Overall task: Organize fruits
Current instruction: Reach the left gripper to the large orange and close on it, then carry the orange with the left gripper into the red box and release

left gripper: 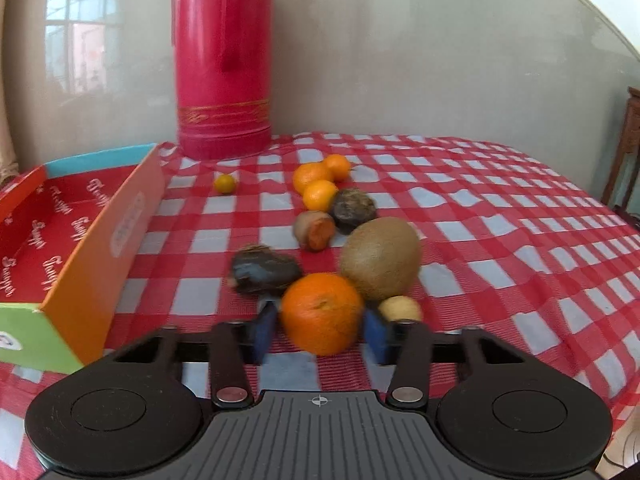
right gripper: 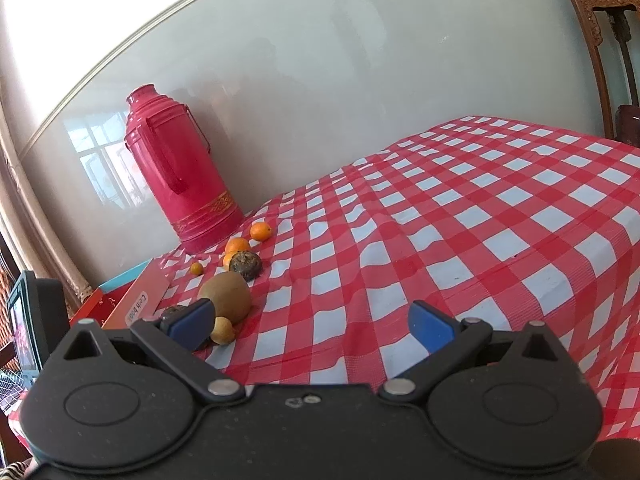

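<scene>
My left gripper (left gripper: 320,330): blue pads flanking large orange (left gripper: 322,312) on checked cloth (left gripper: 500,240), seemingly pressed to both sides for carry into open box (left gripper: 100,240) alongside. My right gripper (right gripper: 312,326): jaws apart, empty, parked clear.

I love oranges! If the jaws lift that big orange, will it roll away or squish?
The big orange looks round and smooth, so it could roll if it slips free. Its peel looks firm, so squishing seems unlikely. The left gripper has blue pads at both sides, probably steadying it.
</scene>
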`<state>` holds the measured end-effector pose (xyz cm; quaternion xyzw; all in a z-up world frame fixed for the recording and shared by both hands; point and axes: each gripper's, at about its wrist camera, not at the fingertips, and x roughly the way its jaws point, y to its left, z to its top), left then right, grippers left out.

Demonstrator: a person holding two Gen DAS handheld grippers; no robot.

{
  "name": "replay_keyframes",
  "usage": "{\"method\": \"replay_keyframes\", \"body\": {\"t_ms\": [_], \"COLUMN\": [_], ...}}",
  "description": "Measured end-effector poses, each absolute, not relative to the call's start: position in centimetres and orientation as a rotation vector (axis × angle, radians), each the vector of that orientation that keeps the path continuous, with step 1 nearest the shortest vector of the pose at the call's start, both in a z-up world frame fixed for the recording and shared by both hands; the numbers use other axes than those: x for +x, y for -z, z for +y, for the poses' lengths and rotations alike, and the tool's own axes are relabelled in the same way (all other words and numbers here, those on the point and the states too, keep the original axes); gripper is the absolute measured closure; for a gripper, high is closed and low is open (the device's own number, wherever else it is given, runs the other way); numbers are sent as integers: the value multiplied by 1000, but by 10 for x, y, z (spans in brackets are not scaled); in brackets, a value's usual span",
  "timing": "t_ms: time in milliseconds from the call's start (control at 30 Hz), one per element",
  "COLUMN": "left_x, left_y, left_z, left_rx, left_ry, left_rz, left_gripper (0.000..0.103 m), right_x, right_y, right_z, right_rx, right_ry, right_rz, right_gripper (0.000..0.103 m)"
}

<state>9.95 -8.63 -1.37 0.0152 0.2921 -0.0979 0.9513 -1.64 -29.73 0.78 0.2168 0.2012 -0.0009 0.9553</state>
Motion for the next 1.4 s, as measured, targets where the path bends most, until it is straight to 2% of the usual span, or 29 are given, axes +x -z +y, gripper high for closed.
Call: {"method": "replay_keyframes", "body": {"t_ms": [400,700,1067,1400], "left_x": [89,99,131,141], "left_y": [-5,-45,-25,-15], "left_z": [-73,-3,100,110], "left_rx": [97,100,4,-22], "left_ry": [213,38,-245,-313], "left_rz": [537,442,555,608], "left_gripper": [61,61,61,61], "right_x": [-14,-8,4,16], "right_y": [-7,-7,-7,-5], "right_z": [-294,-277,-247,-222], "right_rx": [424,389,332,282], "right_ry": [9,-22,-70,-106], "right_rz": [409,426,452,478], "right_gripper": [6,6,6,6]}}
